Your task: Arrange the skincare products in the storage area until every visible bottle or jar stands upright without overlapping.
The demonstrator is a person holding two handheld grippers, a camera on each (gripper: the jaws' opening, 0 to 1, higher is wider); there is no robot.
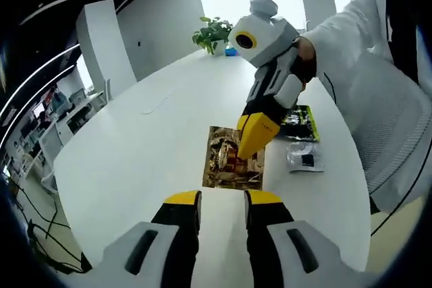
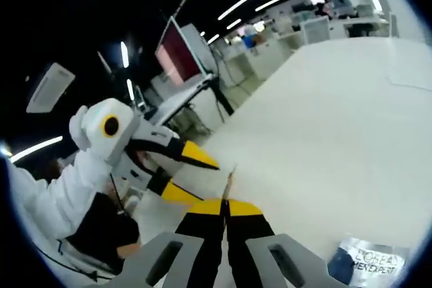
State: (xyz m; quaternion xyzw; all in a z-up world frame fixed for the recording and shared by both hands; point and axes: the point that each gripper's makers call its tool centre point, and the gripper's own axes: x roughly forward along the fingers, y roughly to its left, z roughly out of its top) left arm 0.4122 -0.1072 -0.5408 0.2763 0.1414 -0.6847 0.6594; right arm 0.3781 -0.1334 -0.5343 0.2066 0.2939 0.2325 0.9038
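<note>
One crinkled gold sachet (image 1: 232, 160) (shiny, flat) pinched by right gripper (image 1: 251, 141).

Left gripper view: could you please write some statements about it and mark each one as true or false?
1. The left gripper has its fingers open. True.
2. The right gripper reaches down to the gold foil packet. True.
3. The table is black. False: it is white.
4. The plant stands right beside the gold foil packet. False: it stands at the far end of the table.
5. A dark green packet lies on the table, apart from the gold foil packet. True.
</note>
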